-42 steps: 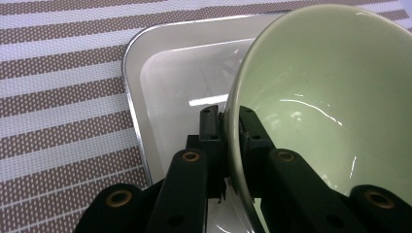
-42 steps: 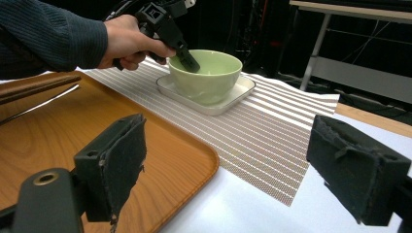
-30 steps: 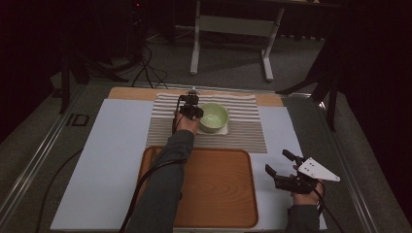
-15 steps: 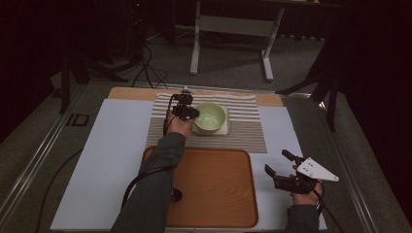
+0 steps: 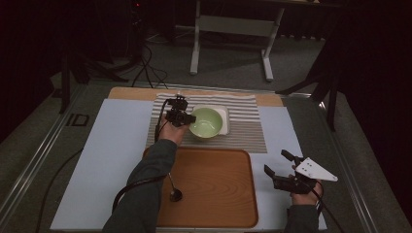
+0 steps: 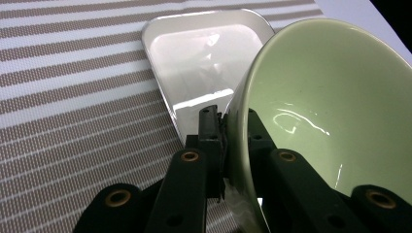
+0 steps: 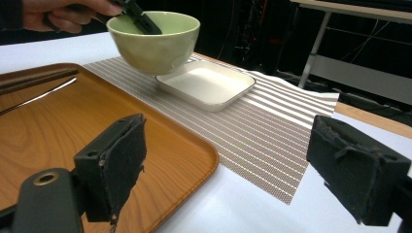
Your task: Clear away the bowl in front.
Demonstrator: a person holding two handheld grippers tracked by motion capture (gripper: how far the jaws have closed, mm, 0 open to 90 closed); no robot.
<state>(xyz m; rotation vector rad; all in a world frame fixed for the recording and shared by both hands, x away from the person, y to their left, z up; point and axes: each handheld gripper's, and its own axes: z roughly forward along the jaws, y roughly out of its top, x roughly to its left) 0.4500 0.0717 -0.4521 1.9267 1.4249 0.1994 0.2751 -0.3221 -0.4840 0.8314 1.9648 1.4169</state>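
Two grippers are out over the table. Far from the person, the left gripper [image 5: 186, 118] pinches the near-left rim of the green bowl [image 5: 207, 122], one jaw inside the bowl and one outside, closed tight on the wall. From the right gripper's camera, the bowl [image 7: 154, 41] hangs tilted in the air, clear of the mat, just above and to the near side of the white dish [image 7: 206, 84]. The dish is shallow and square with rounded corners, and it rests on the striped mat [image 5: 243, 131] at the far middle of the table.

Nearer the person lies the wooden tray [image 5: 218, 184], its far edge close to the mat. A dark spoon [image 5: 174, 191] lies on the tray's left part, beside the left sleeve.

The right gripper [image 5: 279, 167] hangs at the near right, over the pale blue sheet [image 5: 107, 145] just right of the tray, well apart from the bowl. Its jaws stand wide open with nothing between them.
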